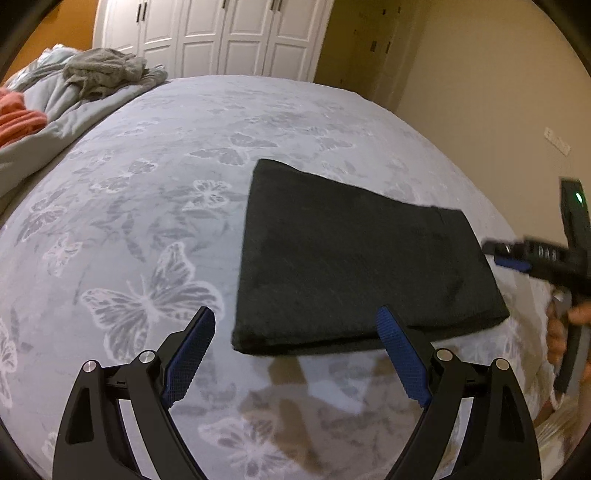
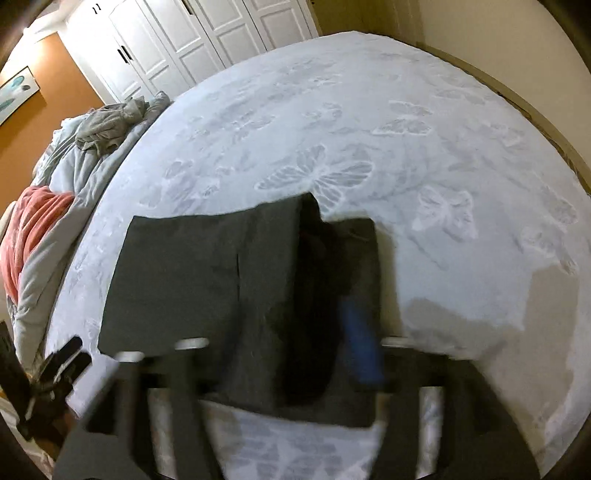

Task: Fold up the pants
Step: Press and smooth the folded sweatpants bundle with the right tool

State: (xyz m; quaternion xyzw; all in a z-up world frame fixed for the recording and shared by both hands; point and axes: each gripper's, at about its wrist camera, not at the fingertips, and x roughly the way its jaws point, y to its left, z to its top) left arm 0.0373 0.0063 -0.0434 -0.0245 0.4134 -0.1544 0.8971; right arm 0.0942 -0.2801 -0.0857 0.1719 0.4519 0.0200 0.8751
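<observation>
The pants (image 1: pixel 354 266) are lying on the bed (image 1: pixel 155 206) as a compact dark rectangle, several layers thick, so the folding is looking nearly or fully done. The left gripper (image 1: pixel 295 354) is hovering at the near edge with its jaws spread apart, holding nothing. The right gripper (image 2: pixel 288 354) is blurring over the right end of the pants; whether it is gripping cloth, I cannot tell. At most a last tidy is remaining.

A butterfly-print bedspread (image 1: pixel 155 206) covers the bed. A grey garment (image 1: pixel 105 70) and pink blanket (image 1: pixel 18 118) lie bunched beside white wardrobe doors (image 1: pixel 221 33).
</observation>
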